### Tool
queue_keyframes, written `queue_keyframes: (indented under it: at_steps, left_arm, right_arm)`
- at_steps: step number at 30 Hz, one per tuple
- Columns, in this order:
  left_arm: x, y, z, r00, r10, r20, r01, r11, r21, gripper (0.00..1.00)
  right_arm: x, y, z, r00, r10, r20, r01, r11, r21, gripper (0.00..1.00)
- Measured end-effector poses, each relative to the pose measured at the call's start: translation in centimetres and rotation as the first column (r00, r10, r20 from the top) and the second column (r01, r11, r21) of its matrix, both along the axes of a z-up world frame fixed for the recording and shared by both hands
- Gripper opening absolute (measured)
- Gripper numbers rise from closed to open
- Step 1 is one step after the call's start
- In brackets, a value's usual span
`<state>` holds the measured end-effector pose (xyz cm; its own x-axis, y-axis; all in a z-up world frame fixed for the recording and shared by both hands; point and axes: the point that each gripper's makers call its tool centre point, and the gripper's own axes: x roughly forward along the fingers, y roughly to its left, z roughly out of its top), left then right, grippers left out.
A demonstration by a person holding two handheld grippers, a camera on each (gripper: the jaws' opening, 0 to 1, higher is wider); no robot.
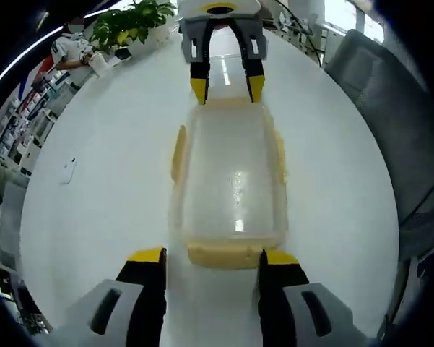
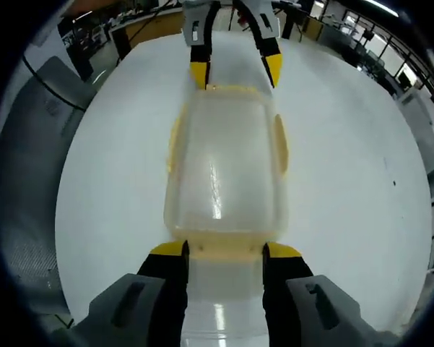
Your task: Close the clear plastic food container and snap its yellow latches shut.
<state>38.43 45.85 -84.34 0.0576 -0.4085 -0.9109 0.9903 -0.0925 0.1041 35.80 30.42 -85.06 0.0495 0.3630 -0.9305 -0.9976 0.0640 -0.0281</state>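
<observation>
Clear plastic food container [image 1: 233, 184], lid on, lying lengthwise on a white table [image 1: 108, 188]. Yellow latches along its sides and ends. Left gripper [image 1: 211, 254], jaws apart, at the container's near end latch [image 1: 227, 254]. Right gripper [image 1: 227, 88], jaws apart, at the container's far end. Potted plant [image 1: 133, 22] beyond the container.

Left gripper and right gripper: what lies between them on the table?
The clear container, lid on, spans the gap between the left gripper and the right gripper on the white table; both views show this.
</observation>
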Motion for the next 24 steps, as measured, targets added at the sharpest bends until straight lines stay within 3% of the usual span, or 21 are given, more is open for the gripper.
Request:
queue_keyframes:
  at_steps: [2, 3, 11, 19, 24]
  left_arm:
    - [-0.73, 0.13, -0.22, 0.999, -0.006, -0.050, 0.007, 1.000, 0.016, 0.33]
    - [-0.13, -0.10, -0.06, 1.000, -0.001, -0.017, 0.001, 1.000, 0.014, 0.34]
    - [-0.56, 0.12, -0.35, 0.997, 0.019, -0.081, -0.018, 1.000, 0.021, 0.34]
    - [-0.87, 0.24, -0.38, 0.997, 0.030, -0.072, -0.027, 0.998, 0.053, 0.34]
    - [-1.02, 0.36, -0.40, 0.997, 0.033, -0.068, -0.028, 0.997, 0.076, 0.33]
  right_arm:
    - [0.01, -0.04, 0.01, 1.000, 0.002, -0.006, -0.002, 1.000, 0.006, 0.38]
    - [-0.03, 0.02, 0.01, 1.000, 0.006, -0.007, -0.006, 1.000, 0.004, 0.38]
    - [-0.04, 0.10, -0.05, 1.000, 0.023, -0.019, -0.023, 1.000, 0.000, 0.38]
    - [-0.02, 0.13, -0.07, 0.999, 0.035, -0.027, -0.036, 0.999, -0.015, 0.38]
    - [-0.01, 0.28, -0.15, 0.999, 0.027, -0.029, -0.029, 0.996, -0.083, 0.38]
